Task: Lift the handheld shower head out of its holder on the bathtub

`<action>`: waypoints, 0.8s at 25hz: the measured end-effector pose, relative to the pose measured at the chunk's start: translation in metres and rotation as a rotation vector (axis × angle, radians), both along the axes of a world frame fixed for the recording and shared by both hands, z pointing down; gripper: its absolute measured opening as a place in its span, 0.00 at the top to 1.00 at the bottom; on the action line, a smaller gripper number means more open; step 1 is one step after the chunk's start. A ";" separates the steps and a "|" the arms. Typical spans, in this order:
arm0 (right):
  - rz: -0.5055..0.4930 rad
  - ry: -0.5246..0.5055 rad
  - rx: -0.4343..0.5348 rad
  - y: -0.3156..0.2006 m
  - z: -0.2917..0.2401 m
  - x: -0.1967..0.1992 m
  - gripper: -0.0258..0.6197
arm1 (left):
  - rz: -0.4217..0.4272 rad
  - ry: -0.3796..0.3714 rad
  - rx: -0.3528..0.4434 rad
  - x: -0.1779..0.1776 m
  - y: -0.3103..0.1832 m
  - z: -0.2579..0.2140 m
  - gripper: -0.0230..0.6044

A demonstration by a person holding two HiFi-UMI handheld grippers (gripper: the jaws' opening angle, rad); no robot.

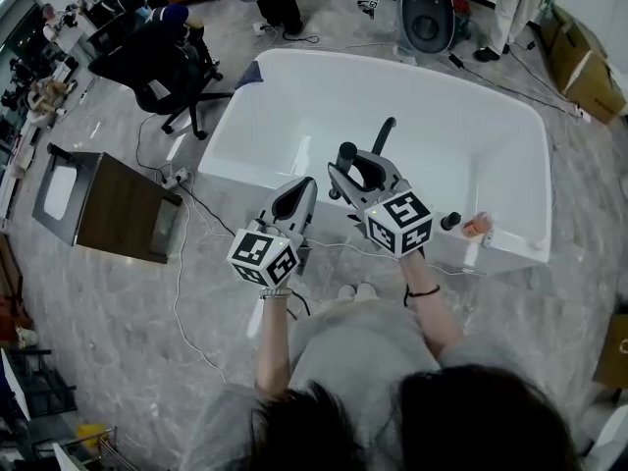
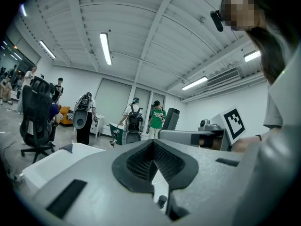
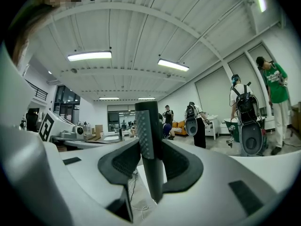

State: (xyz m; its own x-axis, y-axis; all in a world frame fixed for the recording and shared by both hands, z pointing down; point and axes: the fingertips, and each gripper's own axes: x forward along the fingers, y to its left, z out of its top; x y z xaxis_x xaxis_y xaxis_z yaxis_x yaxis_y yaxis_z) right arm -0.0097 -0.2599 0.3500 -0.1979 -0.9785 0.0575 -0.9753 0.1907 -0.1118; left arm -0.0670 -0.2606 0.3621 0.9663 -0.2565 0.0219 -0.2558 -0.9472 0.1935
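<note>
Large hall with grey marble floor [image 1: 118,312]; white tub [image 1: 471,116] at centre, office chair [image 1: 162,77] beside it, people standing at far end. Right gripper [image 1: 365,168] clamped on black shower head [image 3: 149,140], gripped near lower end. Shower head upright, raised at near side of tub, lower end hanging free. Left gripper [image 1: 304,189] just beside right, jaws together, nothing between. Black knob [image 1: 450,221] and copper fitting [image 1: 477,226] on near rim.
</note>
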 end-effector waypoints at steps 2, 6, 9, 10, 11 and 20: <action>-0.001 0.002 0.006 0.001 -0.004 0.002 0.75 | 0.007 -0.001 0.007 0.002 0.001 -0.003 0.96; -0.007 0.004 0.023 0.002 -0.010 0.003 0.75 | 0.011 -0.002 0.023 0.005 0.003 -0.006 0.96; -0.008 0.012 0.032 0.003 -0.012 0.002 0.75 | 0.009 0.000 0.030 0.005 0.004 -0.006 0.96; -0.008 0.012 0.033 0.003 -0.012 0.002 0.75 | 0.009 -0.001 0.031 0.006 0.005 -0.006 0.96; -0.009 0.011 0.033 0.003 -0.012 0.002 0.75 | 0.009 -0.003 0.031 0.006 0.005 -0.006 0.96; -0.012 0.002 0.045 0.001 -0.011 0.006 0.75 | -0.001 0.001 0.047 0.007 0.000 -0.007 0.96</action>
